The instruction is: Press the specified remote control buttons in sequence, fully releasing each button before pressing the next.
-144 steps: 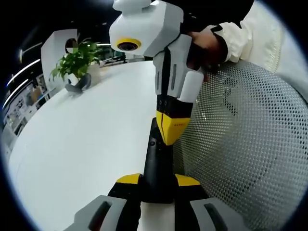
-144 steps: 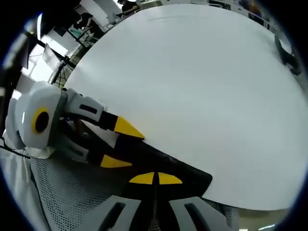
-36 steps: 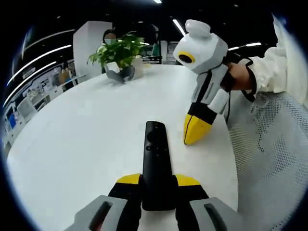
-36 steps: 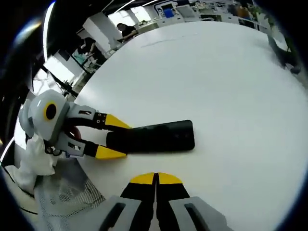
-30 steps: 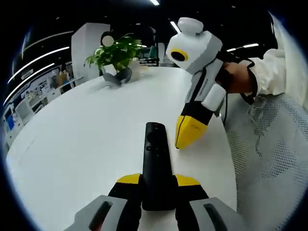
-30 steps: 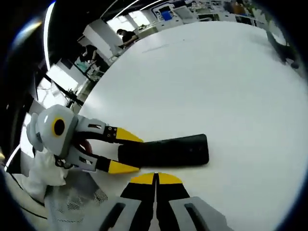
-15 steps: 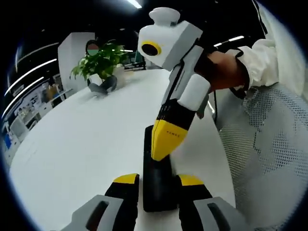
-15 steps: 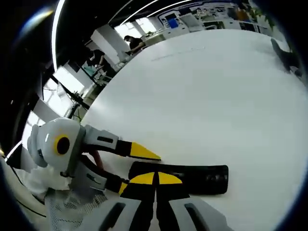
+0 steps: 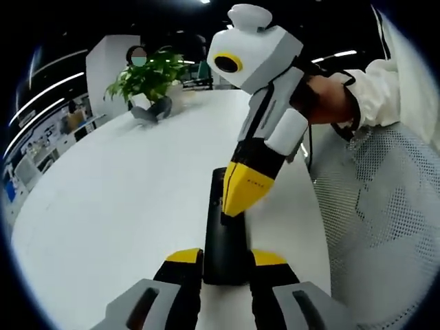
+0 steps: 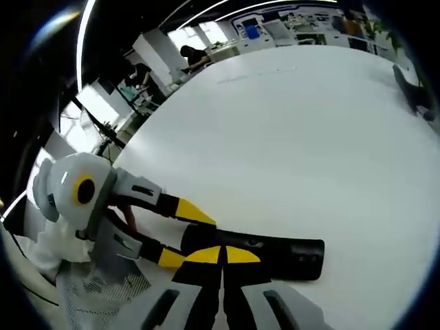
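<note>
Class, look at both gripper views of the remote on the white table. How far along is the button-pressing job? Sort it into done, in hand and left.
Done: the left gripper is shut on the near end of the black remote, steadying it on the white table.
In hand: the right gripper, shut, has its yellow tip down on the remote's upper face, apparently pressing a button.
Left: releasing that button and any further presses; how many cannot be told.

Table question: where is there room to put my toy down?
The table is bare across the wide white stretch between the remote and the potted plant. It is crowded at the near edge, where the left claw grips the remote, the right claw meets its top, and the mesh chair sits alongside.
</note>
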Available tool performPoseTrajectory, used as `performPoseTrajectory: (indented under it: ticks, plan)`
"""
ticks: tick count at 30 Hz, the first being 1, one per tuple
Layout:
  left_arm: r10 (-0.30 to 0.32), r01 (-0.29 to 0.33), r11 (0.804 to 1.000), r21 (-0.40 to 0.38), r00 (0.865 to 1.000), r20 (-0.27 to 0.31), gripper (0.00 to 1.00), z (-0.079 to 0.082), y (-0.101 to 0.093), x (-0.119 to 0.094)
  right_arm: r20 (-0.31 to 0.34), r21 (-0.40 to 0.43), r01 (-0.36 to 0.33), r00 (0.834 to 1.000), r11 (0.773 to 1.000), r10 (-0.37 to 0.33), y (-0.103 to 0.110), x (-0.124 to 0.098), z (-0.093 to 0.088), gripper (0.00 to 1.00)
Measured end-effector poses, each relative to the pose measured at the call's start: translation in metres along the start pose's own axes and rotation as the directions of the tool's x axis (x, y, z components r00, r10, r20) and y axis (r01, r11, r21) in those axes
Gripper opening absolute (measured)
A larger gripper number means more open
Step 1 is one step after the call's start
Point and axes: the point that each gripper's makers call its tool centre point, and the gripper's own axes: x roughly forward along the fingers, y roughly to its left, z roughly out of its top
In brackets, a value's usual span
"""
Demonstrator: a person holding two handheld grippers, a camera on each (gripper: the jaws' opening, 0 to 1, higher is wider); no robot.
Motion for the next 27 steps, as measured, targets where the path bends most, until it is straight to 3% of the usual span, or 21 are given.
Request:
performPoseTrajectory:
  ticks: [14,17,21,23,27]
  plan:
    - [-0.016,0.015,1.000,0.023,0.999,0.032,0.24,0.003,-0.009,0.003,0.002,0.049,0.013,1.000,0.999,-0.013,-0.008,-0.001,-0.001,0.00]
    - [-0.018,0.017,0.999,0.028,0.999,0.031,0.24,0.003,-0.010,0.002,-0.016,0.034,0.042,0.999,0.999,-0.042,-0.011,-0.001,-0.004,0.00]
    - [-0.020,0.019,1.000,0.025,0.999,0.037,0.24,0.003,-0.012,0.001,0.007,0.018,0.034,0.999,0.999,-0.034,-0.007,-0.001,0.000,0.00]
    - [-0.019,0.019,1.000,0.021,0.999,0.038,0.24,0.002,-0.012,0.000,-0.018,0.031,0.037,0.999,0.999,-0.036,-0.009,0.001,-0.005,0.00]
    - [-0.018,0.018,1.000,0.011,0.999,0.038,0.24,0.002,-0.013,-0.001,-0.004,0.072,0.021,1.000,0.997,-0.021,-0.009,0.000,-0.004,0.00]
